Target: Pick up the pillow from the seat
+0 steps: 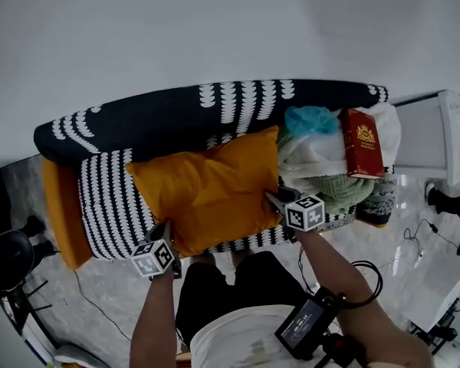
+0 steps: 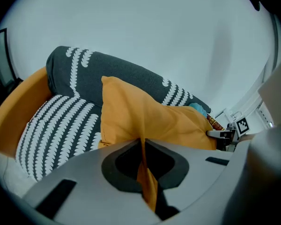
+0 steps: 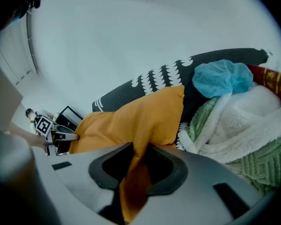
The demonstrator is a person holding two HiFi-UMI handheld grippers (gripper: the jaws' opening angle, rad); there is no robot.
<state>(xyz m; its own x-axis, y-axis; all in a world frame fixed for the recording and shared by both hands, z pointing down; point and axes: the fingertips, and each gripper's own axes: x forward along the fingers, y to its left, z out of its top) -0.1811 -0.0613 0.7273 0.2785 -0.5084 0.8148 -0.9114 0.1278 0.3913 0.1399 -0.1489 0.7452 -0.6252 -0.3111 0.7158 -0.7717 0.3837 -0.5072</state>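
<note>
On the black-and-white seat (image 1: 107, 205), the orange pillow (image 1: 207, 190) is over the middle of the cushion, up against the backrest. The left gripper (image 1: 166, 232) is clenched on its near-left corner and the right gripper (image 1: 271, 198) on its right edge, with fabric pinched in both sets of jaws. There's bare cushion to the pillow's left, but on its right blankets (image 1: 330, 171), a blue cloth (image 1: 310, 119) and a red book (image 1: 362, 144) crowd right against it.

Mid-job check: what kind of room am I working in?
Likely a living room, or a staged one: a black-and-white patterned sofa against a plain wall, an orange pillow, and blankets piled at one end.
</note>
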